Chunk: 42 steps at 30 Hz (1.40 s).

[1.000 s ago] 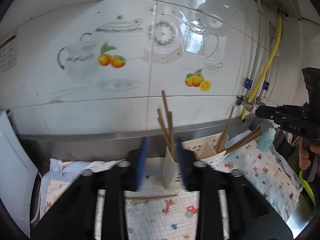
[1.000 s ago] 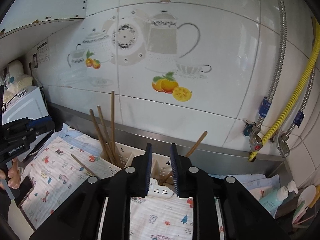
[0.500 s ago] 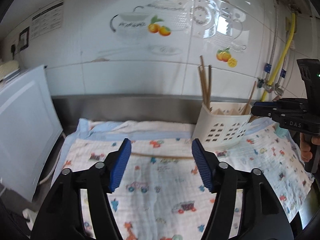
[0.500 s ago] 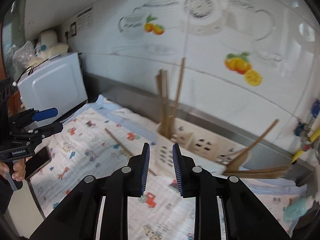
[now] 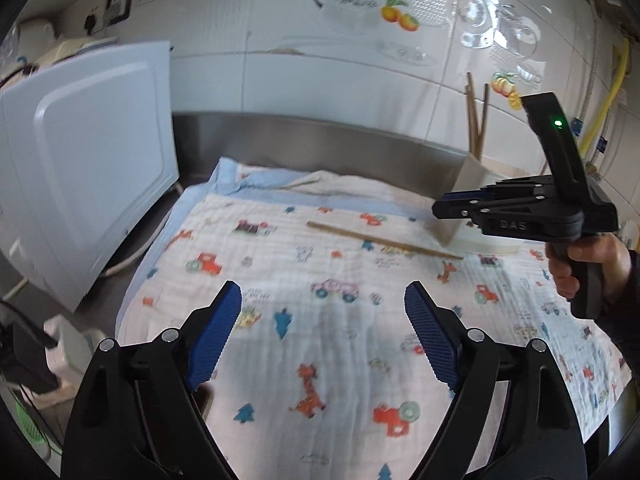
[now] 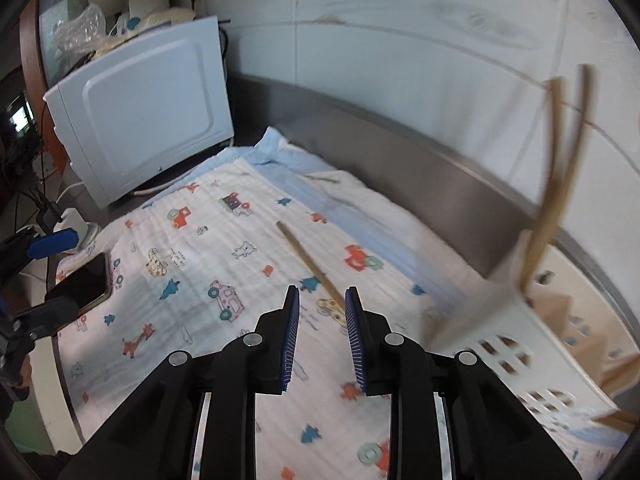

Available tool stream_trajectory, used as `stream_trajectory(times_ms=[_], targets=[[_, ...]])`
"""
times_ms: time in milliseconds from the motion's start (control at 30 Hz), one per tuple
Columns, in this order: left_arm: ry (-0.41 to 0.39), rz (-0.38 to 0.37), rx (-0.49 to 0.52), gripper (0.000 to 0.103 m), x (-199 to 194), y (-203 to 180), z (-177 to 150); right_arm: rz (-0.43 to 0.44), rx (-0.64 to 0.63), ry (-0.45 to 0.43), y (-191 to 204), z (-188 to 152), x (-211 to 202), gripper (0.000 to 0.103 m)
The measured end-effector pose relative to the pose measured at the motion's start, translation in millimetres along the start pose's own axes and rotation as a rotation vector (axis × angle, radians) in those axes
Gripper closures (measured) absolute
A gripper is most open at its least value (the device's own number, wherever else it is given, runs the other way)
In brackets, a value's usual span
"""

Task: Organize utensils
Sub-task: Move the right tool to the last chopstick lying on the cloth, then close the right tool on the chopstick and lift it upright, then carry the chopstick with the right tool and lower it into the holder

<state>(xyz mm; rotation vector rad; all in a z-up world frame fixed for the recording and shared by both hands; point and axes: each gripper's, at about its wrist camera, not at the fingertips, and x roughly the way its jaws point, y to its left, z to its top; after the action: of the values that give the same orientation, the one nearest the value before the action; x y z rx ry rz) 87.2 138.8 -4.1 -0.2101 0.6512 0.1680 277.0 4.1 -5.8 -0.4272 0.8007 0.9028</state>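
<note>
Your left gripper [image 5: 323, 312] stands wide, jaws just been opening, nothing between the pads. The loose chopstick [image 5: 384, 240] lies flat on the printed cloth [image 5: 280, 280], at about 1 o'clock from that gripper and well apart from it. Your right gripper [image 6: 322, 310] is narrow, a slim gap between the pads and nothing pinched; the chopstick [image 6: 308, 258] runs off toward 11 o'clock, its near end just ahead of the tips (touching or not, can't tell). The white utensil caddy [image 6: 532, 344] sits at 3 o'clock from the right gripper, blurred, with upright chopsticks [image 6: 560, 168] standing in its near compartment.

Left wrist view only: your right hand [image 5: 592, 264] on the black handle at 3 o'clock, with the right gripper in front of the caddy. Right wrist view only: a dark phone [image 6: 86, 282] at the cloth's edge at 9 o'clock, and clutter on top of the white appliance [image 6: 148, 112]. The worktop itself is mostly covered.
</note>
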Motion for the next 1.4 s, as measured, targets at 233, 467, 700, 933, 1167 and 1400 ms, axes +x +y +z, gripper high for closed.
stream_trajectory(times_ms=[233,467,700,933,1167,1400], targets=[[0.038,0.056,-0.034,0.019,6.4,20.8,-17.7,0.053,-0.085,0.069,10.7,15.9,69.3,0.080],[0.061,0.071,-0.048,0.018,12.9,28.8,-25.6,0.059,-0.173,0.108,19.5,27.2,113.3,0.080],[0.076,0.068,-0.053,0.018,17.0,27.0,-28.6,0.052,-0.281,0.146,27.2,30.4,136.4,0.090],[0.092,0.046,-0.060,0.018,17.3,19.2,-32.0,0.013,-0.321,0.097,35.5,26.9,115.9,0.096],[0.092,-0.003,-0.027,0.018,8.5,-3.4,-35.3,-0.023,-0.275,-0.055,31.8,30.5,43.9,0.096],[0.089,-0.064,0.018,0.018,0.5,-34.1,-40.3,-0.052,-0.166,-0.227,20.6,27.2,-57.3,0.097]])
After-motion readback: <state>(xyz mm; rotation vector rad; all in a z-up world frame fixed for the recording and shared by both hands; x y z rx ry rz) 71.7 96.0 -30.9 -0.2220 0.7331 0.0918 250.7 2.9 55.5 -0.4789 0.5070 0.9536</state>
